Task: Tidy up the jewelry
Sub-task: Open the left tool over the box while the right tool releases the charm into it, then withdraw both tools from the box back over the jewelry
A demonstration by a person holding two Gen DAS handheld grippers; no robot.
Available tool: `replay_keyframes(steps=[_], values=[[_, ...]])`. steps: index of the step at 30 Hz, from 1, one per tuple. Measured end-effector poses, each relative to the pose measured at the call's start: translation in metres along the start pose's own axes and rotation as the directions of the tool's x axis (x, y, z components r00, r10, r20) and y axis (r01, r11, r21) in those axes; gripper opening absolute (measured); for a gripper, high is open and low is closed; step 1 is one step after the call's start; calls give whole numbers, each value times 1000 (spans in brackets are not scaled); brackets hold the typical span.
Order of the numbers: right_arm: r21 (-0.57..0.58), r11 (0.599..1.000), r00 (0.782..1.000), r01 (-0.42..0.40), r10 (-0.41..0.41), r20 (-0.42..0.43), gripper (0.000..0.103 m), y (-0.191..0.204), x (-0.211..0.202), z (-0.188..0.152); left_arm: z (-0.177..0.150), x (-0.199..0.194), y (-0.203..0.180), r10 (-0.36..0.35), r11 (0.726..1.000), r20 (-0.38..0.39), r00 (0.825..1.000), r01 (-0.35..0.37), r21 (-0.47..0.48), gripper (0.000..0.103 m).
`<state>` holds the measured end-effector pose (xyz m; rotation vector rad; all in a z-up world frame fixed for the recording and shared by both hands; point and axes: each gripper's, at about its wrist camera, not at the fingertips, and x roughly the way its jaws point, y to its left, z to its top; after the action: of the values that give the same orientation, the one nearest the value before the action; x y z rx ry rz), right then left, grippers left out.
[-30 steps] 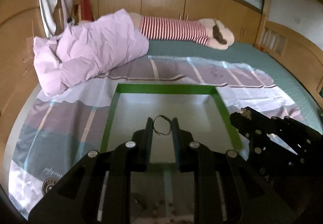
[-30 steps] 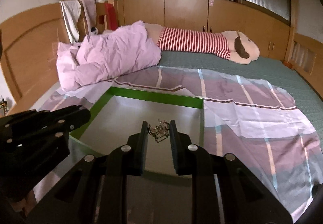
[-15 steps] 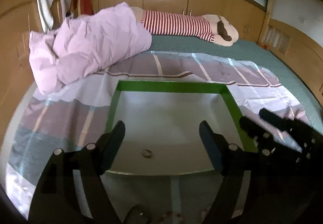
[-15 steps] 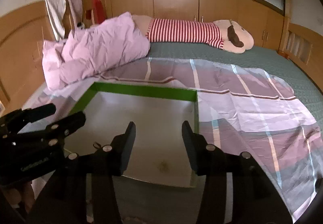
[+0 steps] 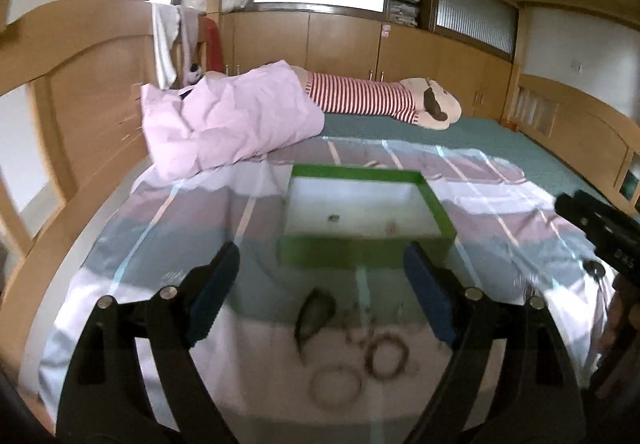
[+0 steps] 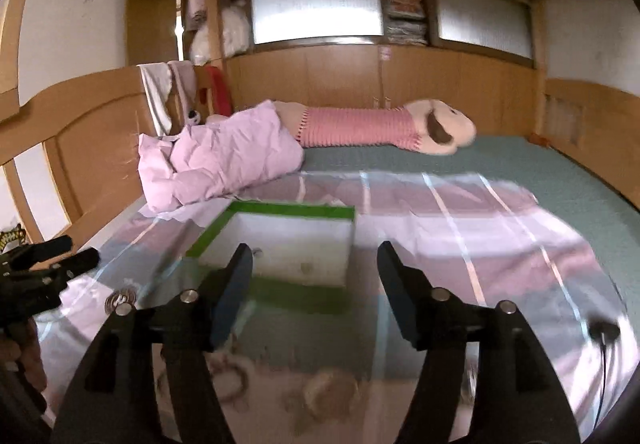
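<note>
A green box [image 5: 360, 254] with a white inside sits on the striped sheet; in the right wrist view only its far rim [image 6: 292, 211] is sharp. Two small pieces lie in it: a dark one [image 5: 333, 217] and a paler one [image 5: 392, 227]. Loose jewelry lies on the sheet in front of the box: two ring-shaped bracelets [image 5: 336, 388] [image 5: 388, 358] and a dark curved piece [image 5: 314, 314]. My left gripper [image 5: 322, 286] hangs above these, jaws opening wide, nothing between them. My right gripper [image 6: 314, 284] is short of the box, jaws also opening and empty, with blurred rings [image 6: 232, 376] below it.
A pink duvet [image 5: 224, 123] and a long striped plush toy [image 5: 380, 103] lie at the back of the bed. Wooden bed ends rise on the left and right. A small spiral piece [image 6: 120, 298] and a black corded thing [image 6: 604, 330] rest on the sheet.
Both grippers were shut on small pieces over the box; they opened, left the pieces inside, and drew back toward the near end of the bed.
</note>
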<state>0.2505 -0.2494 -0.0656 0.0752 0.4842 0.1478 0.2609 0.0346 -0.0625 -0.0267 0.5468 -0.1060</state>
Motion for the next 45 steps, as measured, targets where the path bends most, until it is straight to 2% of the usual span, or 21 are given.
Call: replay_keyframes(steps=[5, 8, 14, 45], values=[[-24, 1000, 998, 8, -10, -67, 64, 3, -20, -33, -30, -30, 1, 45, 999, -13, 999, -46, -13, 83], [-36, 999, 997, 14, -16, -74, 64, 7, -29, -39, -41, -45, 2, 20, 998, -31, 999, -21, -60, 84], [-46, 999, 996, 11, -15, -86, 64, 7, -31, -46, -54, -49, -10, 40, 999, -36, 999, -41, -27, 87], [-44, 999, 996, 3, -7, -86, 64, 7, -29, -45, -58, -39, -22, 23, 1000, -57, 998, -23, 6, 87]])
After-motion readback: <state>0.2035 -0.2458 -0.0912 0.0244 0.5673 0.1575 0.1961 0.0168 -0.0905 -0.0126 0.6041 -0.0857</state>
